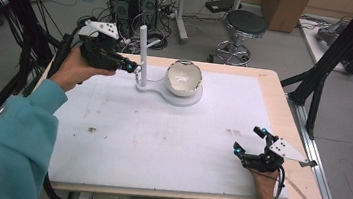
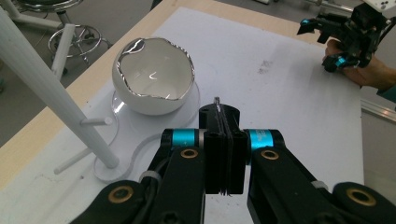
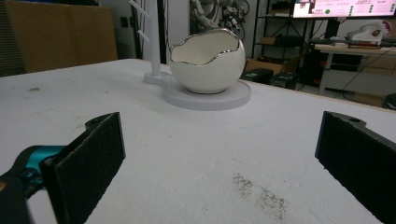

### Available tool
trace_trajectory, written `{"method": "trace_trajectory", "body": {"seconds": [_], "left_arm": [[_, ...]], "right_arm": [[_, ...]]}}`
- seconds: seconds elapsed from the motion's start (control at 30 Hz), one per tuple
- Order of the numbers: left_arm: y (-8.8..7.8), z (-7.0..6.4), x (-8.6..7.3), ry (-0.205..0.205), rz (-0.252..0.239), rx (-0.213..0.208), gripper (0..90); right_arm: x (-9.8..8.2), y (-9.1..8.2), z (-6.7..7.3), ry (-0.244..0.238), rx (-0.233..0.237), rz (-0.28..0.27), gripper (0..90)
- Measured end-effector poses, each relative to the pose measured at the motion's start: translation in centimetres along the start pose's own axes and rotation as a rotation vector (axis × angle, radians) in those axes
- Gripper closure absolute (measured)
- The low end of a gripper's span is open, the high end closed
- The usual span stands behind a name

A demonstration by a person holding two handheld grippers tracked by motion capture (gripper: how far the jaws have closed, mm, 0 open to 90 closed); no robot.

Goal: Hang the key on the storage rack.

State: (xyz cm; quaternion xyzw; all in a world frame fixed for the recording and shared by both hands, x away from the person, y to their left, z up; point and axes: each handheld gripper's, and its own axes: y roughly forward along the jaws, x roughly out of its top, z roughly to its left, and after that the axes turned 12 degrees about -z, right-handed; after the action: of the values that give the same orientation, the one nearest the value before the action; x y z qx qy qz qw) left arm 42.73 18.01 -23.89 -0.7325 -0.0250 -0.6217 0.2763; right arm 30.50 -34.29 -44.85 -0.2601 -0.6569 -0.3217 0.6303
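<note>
The left gripper (image 2: pixel 218 122) has its jaws pressed together, with a thin metal tip, too small to identify, sticking out between the pads; it hangs above the far left of the tabletop (image 1: pixel 159 143), just beside the white post (image 1: pixel 142 55) of the stand. That post rises from a white base (image 1: pixel 165 92) with short pegs (image 2: pixel 95 121) branching off it, and the eggshell-shaped bowl (image 1: pixel 184 77) with a jagged silver rim sits on the round end of the same base, just right of the gripper's tip. The right gripper (image 1: pixel 252 143) rests at the near right edge with its jaws spread wide and nothing between them, well apart from the stand. Dark smudges (image 3: pixel 261 196) mark the white sheet in front of it. Beyond the far edge stand a stool (image 1: pixel 243 29) and two computer towers (image 1: pixel 136 2) on the floor
</note>
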Motion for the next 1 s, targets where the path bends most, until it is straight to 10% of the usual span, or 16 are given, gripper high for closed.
{"method": "trace_trajectory", "body": {"seconds": [1.0], "left_arm": [[4.6,4.8,-1.4,-0.073,0.057,0.102,88.6]], "right_arm": [[0.0,0.0,0.0,0.006,0.000,-0.001,0.6]]}}
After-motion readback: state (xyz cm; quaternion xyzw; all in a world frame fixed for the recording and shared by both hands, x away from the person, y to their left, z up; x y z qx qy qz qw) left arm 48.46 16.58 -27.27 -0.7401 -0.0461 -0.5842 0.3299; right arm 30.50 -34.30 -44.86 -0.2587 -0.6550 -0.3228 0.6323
